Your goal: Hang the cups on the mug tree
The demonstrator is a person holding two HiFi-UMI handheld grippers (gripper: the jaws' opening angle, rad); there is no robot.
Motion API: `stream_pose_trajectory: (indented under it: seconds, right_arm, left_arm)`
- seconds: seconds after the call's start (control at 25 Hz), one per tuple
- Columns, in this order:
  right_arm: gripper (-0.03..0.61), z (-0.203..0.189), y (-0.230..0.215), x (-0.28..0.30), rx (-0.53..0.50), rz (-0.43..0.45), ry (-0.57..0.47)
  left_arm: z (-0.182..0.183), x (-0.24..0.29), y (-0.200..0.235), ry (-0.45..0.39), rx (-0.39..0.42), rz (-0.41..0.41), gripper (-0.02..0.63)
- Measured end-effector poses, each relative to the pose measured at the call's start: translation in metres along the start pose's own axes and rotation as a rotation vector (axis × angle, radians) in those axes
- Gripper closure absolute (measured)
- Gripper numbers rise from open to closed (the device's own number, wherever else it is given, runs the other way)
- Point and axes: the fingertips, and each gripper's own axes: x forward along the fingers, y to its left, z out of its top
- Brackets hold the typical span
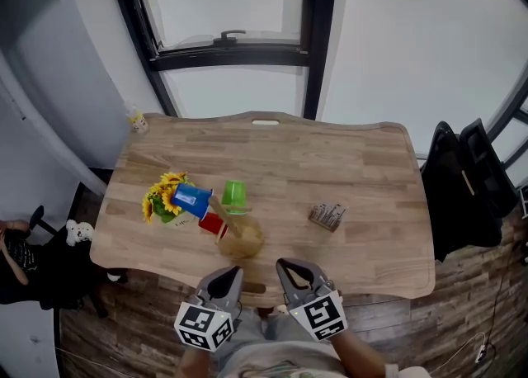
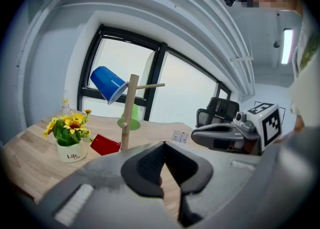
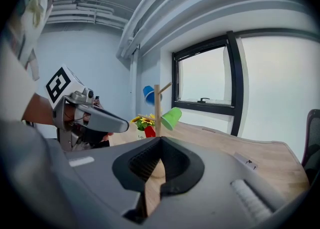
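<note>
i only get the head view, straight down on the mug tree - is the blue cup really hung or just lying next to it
Observer: It is hung. The left gripper view shows the blue cup high on a peg of the mug tree, well clear of the table.
Operator: and the green one
Observer: Also hung. The green cup sits lower on the post, on its far side, and it is off the table too.
Operator: are my grippers empty
Observer: Yes. The left gripper and the right gripper each show shut jaws in their own views, with nothing between them.
</note>
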Motion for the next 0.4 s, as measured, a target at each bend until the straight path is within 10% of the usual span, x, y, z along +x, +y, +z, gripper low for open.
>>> stream_pose_trajectory:
  seconds: [0.4]
  right_arm:
    - [0.578, -0.0007, -0.0004, -0.0060, -0.001, -0.005, 0.003]
  left_arm:
    - [0.0009, -0.0004, -0.0066, 0.002, 0.010, -0.007, 0.609]
